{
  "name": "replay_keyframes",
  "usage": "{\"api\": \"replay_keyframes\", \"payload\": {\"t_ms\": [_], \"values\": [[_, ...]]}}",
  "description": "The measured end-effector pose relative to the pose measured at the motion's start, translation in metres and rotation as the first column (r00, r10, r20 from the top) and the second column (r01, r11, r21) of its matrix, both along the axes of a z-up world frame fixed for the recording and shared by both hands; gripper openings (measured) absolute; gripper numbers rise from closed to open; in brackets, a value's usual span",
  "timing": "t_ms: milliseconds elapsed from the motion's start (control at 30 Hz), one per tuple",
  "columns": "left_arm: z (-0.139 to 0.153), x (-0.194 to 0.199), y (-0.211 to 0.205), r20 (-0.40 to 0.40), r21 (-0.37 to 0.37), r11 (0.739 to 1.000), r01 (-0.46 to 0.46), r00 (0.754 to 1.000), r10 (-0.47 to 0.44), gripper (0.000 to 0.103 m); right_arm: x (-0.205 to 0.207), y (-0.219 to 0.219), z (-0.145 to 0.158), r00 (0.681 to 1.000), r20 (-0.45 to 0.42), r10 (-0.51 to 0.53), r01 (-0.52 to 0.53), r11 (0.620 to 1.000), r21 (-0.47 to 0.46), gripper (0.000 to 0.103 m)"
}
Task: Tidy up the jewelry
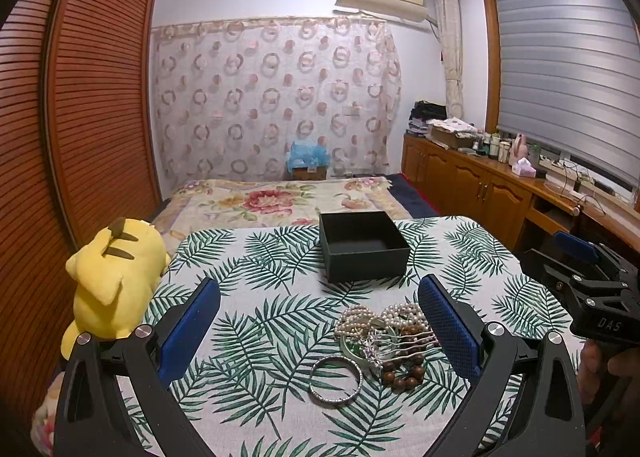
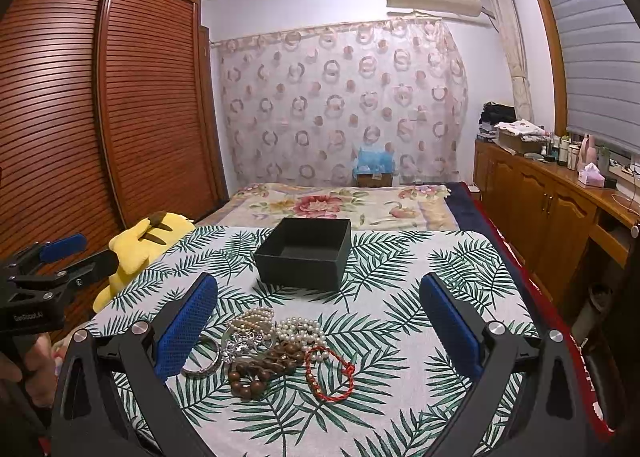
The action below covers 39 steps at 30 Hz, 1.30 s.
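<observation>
- Hovering above the counter with its palm-leaf print cloth, left gripper has jaws spread wide, empty; right gripper same, wide apart, holding nothing.
- Task's things: tangled heap of bracelets low centre of both views — white pearl bead strands, dark brown wooden bead bracelet, silver metal bangle, red cord bracelet.
- Open black square cardboard box sits just above the heap in frame, apart from it, looks empty.
- Risk: pieces overlap and touch, so closing on one strand likely drags neighbours along; they could drop off mid-carry.
- Risk: thin bangle and flat red cord lie flush on the cloth; jaws may pinch fabric, tugging cloth and shifting box.
- Risk: pearls are round and slick, could slip out of the blue pads.
- Risk: both grippers near the same pile; could collide if both reach in.
- Yellow plush toy at left frame edge, clear of the work.
</observation>
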<state>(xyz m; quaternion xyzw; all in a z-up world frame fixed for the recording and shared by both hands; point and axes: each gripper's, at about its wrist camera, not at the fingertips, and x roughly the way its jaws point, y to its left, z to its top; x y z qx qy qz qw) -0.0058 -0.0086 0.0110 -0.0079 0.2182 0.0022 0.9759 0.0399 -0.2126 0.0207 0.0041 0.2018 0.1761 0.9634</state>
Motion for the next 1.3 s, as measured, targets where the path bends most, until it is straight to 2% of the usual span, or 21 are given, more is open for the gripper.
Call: {"api": "replay_keyframes", "payload": {"t_ms": [233, 333, 533, 733, 967, 1100, 1300], "values": [[0.000, 0.000, 0.000, 0.000, 0.001, 1.000, -0.001, 1.000, 0.001, 0.096, -0.001, 0.001, 0.001, 1.000, 0.000, 0.000, 0.000, 1.000, 0.000, 0.101], [0.016, -0.004, 0.002, -0.001, -0.001, 1.000, 0.004, 1.000, -0.004, 0.096, -0.001, 0.003, 0.002, 1.000, -0.001, -0.001, 0.001, 1.000, 0.001, 0.101], [0.020, -0.003, 0.001, -0.017, -0.004, 1.000, 0.008, 1.000, -0.009, 0.096, -0.005, 0.022, 0.012, 1.000, -0.008, 0.006, -0.006, 1.000, 0.000, 0.101], [0.002, 0.002, 0.007, -0.052, -0.008, 1.000, 0.010, 0.999, -0.010, 0.096, 0.002, 0.029, 0.008, 1.000, -0.021, 0.001, -0.001, 1.000, -0.001, 0.101], [-0.027, 0.013, 0.020, -0.140, -0.019, 1.000, 0.020, 0.990, -0.022, 0.096, 0.016, 0.011, -0.017, 0.998, -0.065, 0.011, -0.012, 1.000, -0.020, 0.101], [-0.046, 0.020, 0.025, -0.193, -0.023, 0.999, 0.024, 0.981, -0.027, 0.096, 0.024, 0.009, -0.036, 0.993, -0.114, 0.028, -0.034, 0.998, -0.049, 0.095], [-0.072, 0.029, 0.027, -0.263, -0.037, 0.997, 0.061, 0.962, -0.068, 0.096, 0.036, 0.004, -0.068, 0.976, -0.204, 0.072, -0.093, 0.991, -0.096, 0.076]]}}
